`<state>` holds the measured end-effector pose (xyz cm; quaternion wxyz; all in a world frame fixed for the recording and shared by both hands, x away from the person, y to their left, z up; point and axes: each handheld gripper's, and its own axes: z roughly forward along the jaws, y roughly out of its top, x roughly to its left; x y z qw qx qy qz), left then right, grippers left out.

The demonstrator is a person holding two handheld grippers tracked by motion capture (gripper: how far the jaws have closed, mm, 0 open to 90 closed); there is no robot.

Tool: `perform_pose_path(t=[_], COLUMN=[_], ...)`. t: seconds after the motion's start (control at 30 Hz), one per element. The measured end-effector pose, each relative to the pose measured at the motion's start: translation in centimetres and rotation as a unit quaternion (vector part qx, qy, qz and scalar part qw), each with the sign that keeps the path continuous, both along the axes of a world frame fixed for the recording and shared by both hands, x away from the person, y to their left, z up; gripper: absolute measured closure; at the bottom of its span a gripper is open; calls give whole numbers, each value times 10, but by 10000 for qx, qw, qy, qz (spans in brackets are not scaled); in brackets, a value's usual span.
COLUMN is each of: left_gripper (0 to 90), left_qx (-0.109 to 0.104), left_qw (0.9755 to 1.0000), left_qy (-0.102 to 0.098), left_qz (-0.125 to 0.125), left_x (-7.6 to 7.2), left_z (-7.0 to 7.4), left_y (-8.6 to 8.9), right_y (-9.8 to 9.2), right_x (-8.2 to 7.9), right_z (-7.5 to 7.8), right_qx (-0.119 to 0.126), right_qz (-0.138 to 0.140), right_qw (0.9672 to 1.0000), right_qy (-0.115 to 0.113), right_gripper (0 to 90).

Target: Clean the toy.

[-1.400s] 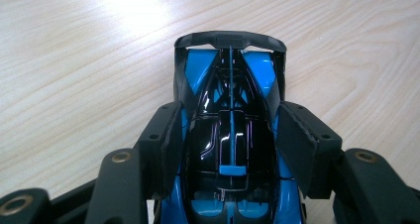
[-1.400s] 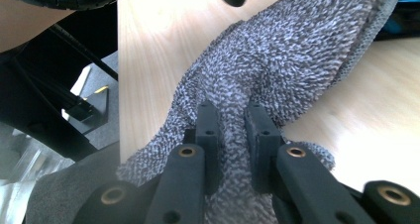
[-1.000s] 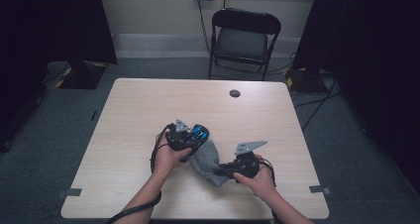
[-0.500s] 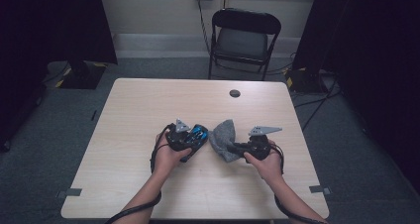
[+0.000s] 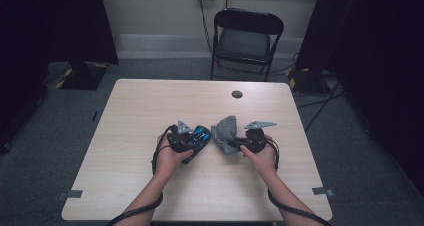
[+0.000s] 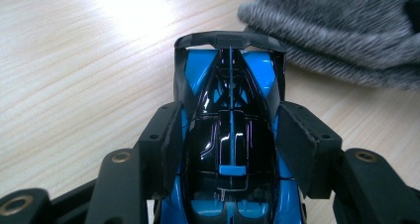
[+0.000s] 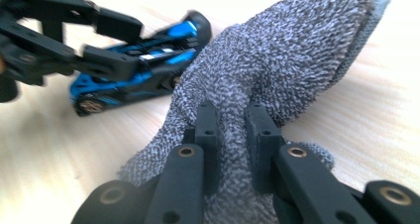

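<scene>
A blue and black toy race car (image 6: 230, 130) sits on the wooden table (image 5: 150, 106), and my left gripper (image 6: 230, 149) is shut on its sides. In the high view the car (image 5: 200, 136) lies near the table's middle under my left gripper (image 5: 192, 142). A grey fuzzy cloth (image 7: 277, 70) is pinched between the pads of my right gripper (image 7: 233, 135). From above, the cloth (image 5: 225, 131) stands bunched just right of the car, with my right gripper (image 5: 235, 145) at its near side. The right gripper view shows the car (image 7: 143, 70) just left of the cloth.
A small dark round disc (image 5: 237, 94) lies near the table's far edge. A black folding chair (image 5: 245, 41) stands beyond the table. Bare wood stretches to the left and far side of the hands.
My right gripper has carried the cloth from the near side up and to the right, beside the car. The left gripper and car have stayed put.
</scene>
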<state>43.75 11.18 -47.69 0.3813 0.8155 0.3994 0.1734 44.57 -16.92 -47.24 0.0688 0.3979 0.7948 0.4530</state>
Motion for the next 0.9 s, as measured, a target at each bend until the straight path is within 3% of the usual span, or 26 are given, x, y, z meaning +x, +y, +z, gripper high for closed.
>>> perform_pose_path(t=[0.23, 0.9], left_gripper=[443, 443], left_qx=[-33, 15], left_qw=[10000, 10000], left_qy=[-10, 10], left_qz=[5, -1], left_x=[0, 0], left_z=[-1, 0], left_y=[0, 0], right_y=[5, 24], right_x=[1, -17], right_z=[-11, -19], right_qx=[-90, 176], right_qz=[33, 498], right_qw=[9999, 9983], right_qy=[127, 231], right_gripper=[786, 786])
